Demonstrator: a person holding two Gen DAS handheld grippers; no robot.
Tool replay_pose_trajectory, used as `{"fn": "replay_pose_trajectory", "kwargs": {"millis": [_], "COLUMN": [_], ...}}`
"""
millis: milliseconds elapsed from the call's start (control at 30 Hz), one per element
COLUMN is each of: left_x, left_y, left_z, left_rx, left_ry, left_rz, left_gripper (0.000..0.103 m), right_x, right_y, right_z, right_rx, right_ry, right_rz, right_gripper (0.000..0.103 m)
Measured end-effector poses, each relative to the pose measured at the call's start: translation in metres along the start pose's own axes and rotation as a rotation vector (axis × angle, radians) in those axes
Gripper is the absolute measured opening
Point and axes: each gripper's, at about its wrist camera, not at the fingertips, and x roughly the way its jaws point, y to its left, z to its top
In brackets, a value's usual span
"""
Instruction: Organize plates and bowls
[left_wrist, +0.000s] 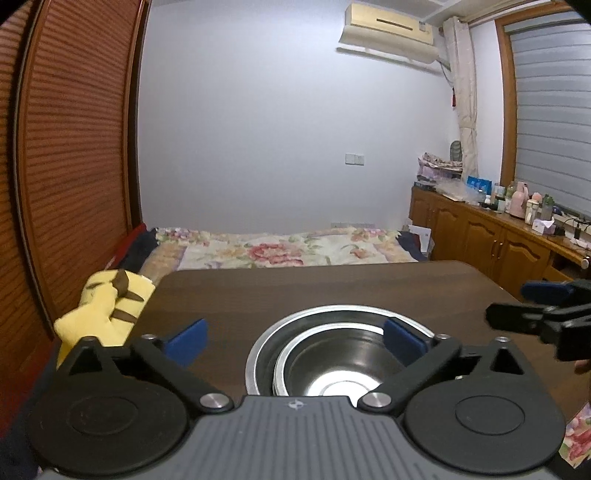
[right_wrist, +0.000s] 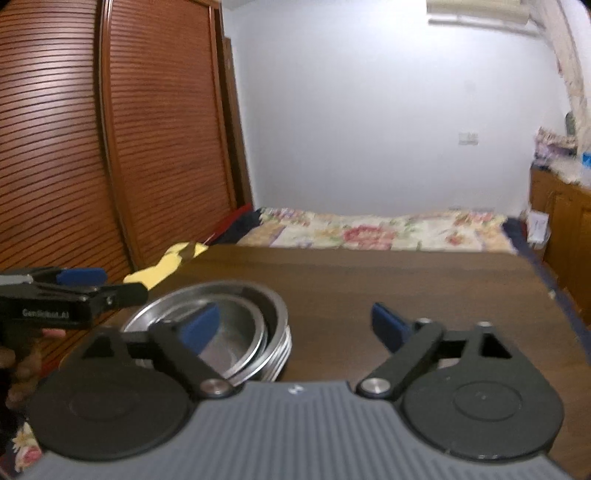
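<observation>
A stack of nested steel bowls (left_wrist: 332, 369) sits on the dark brown table (left_wrist: 332, 288), near its front edge. My left gripper (left_wrist: 295, 341) is open just behind and above the stack. Its right blue pad (left_wrist: 402, 339) is over the bowl's rim and its left pad is over bare table; nothing is gripped. In the right wrist view the bowls (right_wrist: 240, 314) lie to the lower left, with the top bowl tilted inside the stack. My right gripper (right_wrist: 293, 326) is open, with its left pad (right_wrist: 199, 328) in front of the bowls. Each gripper shows at the edge of the other view: the right gripper (left_wrist: 513, 304) and the left gripper (right_wrist: 118, 284).
A yellow plush toy (left_wrist: 107, 306) lies off the table's left corner. Behind the table is a bed with a floral cover (left_wrist: 288, 247). Louvred wardrobe doors (left_wrist: 74, 147) stand on the left, and wooden cabinets with bottles (left_wrist: 498, 236) on the right. A hand (right_wrist: 22, 365) holds the left gripper.
</observation>
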Motion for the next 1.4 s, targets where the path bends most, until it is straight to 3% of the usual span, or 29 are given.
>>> {"fn": "replay_pose_trajectory", "kwargs": {"millis": [67,233,467,733,1400], "left_x": [-0.002,-0.008,-0.02,-0.023,-0.035], "left_y": [-0.005,-0.016,-0.036,-0.048,-0.052], "left_z": [0.002,0.006,0.003,0.001,-0.034], "left_rx": [0.007,0.001,0.023,0.027,0.004], "left_ry": [-0.004,-0.006,-0.041,-0.019,0.015], "left_rz": [0.009,0.01,0.067,0.049,0.081], "left_gripper": [0.103,0.103,0.103,0.103,0.103], "right_x": [-0.009,-0.019,-0.03,-0.034,-0.041], "right_y": [0.0,-0.002,-0.002,-0.008,-0.011], "right_z": [0.003,0.01,0.008,0.005,-0.027], "right_rx": [-0.01,-0.005,-0.002,0.016,0.043], "right_ry": [-0.031,-0.059,-0.084,-0.087,-0.051], "right_rz": [-0.02,-0.091,-0.172,-0.235,-0.265], "right_gripper": [0.103,0.103,0.103,0.103,0.103]}}
